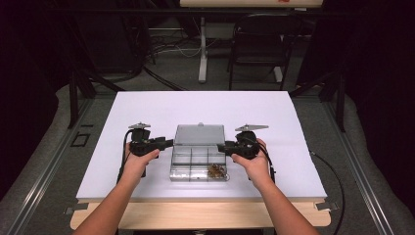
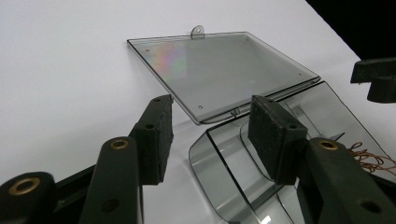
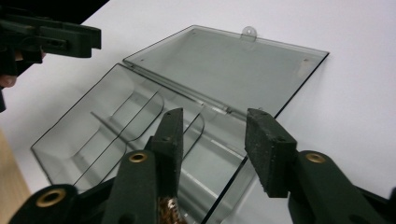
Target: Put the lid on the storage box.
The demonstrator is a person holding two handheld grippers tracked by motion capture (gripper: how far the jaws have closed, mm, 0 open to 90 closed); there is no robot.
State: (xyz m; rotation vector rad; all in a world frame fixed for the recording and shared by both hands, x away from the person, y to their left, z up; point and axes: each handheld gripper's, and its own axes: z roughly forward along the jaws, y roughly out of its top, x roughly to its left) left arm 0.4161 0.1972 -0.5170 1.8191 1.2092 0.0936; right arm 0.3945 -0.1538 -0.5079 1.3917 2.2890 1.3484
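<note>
Nearest in the high view, the person's two forearms come up from the bottom edge over the pale wooden table lip (image 1: 195,215) and onto the white tabletop (image 1: 147,105). The left gripper (image 1: 167,143) sits just to the left of a clear plastic compartment box (image 1: 198,161), and the right gripper (image 1: 221,146) just to its right; both point inward at the box from opposite sides.

In the left gripper view its jaws stand well apart with nothing pinched: one pad hangs over the bare table, the other over the box's near curved wall (image 2: 219,158), and whether that pad touches the plastic I cannot tell. In the right gripper view the right gripper's jaws (image 3: 212,140) are likewise spread, straddling the box's side edge, gripping nothing.

The box lies open in the middle of the table, its divided tray toward the person. A small tangle of coppery wire (image 1: 217,171) rests in the near right compartment. Beyond the tray, the hinged lid (image 1: 199,134) lies folded back flat on the table, its little tab (image 2: 197,31) at the far edge.

Past the table, on the grey floor, stand a white stand leg (image 1: 202,49) and a dark chair (image 1: 259,44), with cables (image 1: 166,49) trailing between them.
</note>
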